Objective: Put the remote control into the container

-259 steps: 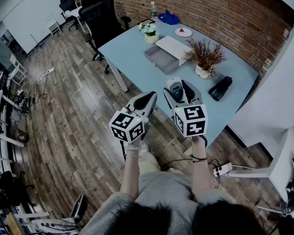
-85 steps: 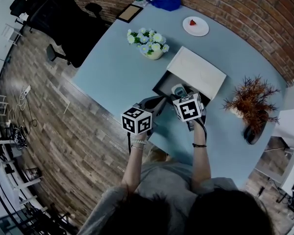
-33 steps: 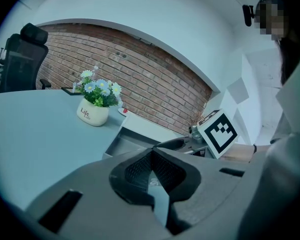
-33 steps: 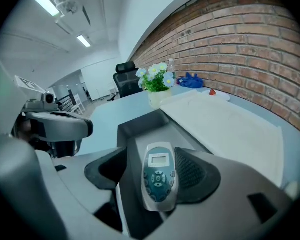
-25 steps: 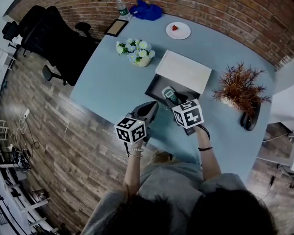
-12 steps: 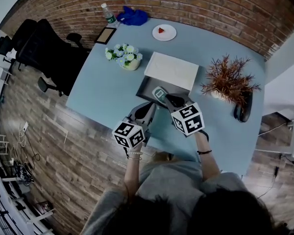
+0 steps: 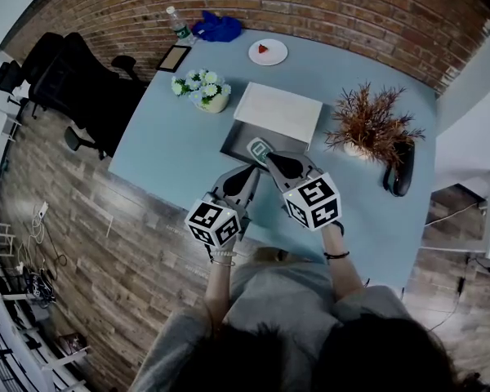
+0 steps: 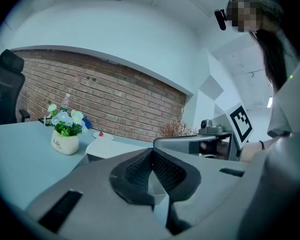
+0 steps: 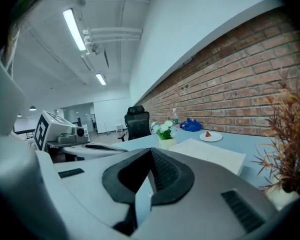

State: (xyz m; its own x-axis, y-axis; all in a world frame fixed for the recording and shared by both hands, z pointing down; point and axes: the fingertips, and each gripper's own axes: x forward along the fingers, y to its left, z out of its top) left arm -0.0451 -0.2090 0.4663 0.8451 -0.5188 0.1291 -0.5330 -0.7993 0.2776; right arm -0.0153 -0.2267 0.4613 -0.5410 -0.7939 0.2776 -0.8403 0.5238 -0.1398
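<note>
Nearest, the left gripper (image 8: 151, 156) hung over the near edge of the table (image 7: 171, 149), its fingers pressed together on nothing. Beside it, the right gripper (image 9: 151, 156) was likewise closed and empty. Its tip was just short of the remote control (image 7: 259, 149), which lay in the open grey container (image 7: 233, 146). The white lid (image 7: 278, 113) sat beyond. Judgement: placement appeared complete. The next move called only for drawing the right gripper clear without disturbing the remote control.
</note>
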